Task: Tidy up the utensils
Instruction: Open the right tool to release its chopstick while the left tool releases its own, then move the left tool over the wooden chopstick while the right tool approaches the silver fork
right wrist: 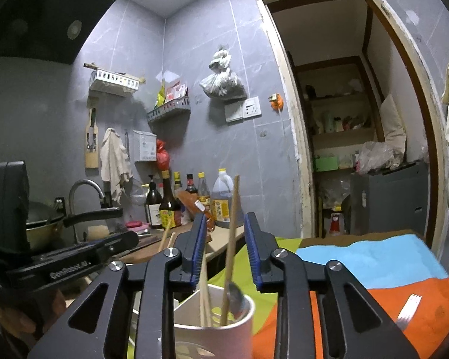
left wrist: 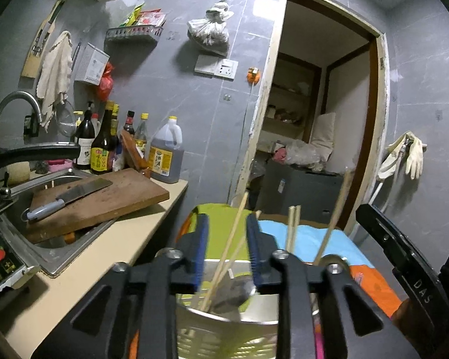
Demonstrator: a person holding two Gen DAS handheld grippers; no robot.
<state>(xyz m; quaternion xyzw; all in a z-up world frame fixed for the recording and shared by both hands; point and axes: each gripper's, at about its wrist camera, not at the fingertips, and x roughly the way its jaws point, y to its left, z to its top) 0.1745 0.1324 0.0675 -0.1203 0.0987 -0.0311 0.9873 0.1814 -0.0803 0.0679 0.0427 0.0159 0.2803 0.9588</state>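
Both claws, left and right, stand parted over the utensil holder, pads clear of the chopsticks standing inside it.

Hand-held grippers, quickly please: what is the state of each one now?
Left hand-held gripper: open, a chopstick loose between its jaws.
Right hand-held gripper: open, a chopstick between, not pressed.

Small home kitchen for sure: stainless steel sink with curved tap at left, worn wooden chopping board carrying a cleaver, dark sauce bottles against grey tiles, black range hood upper left.
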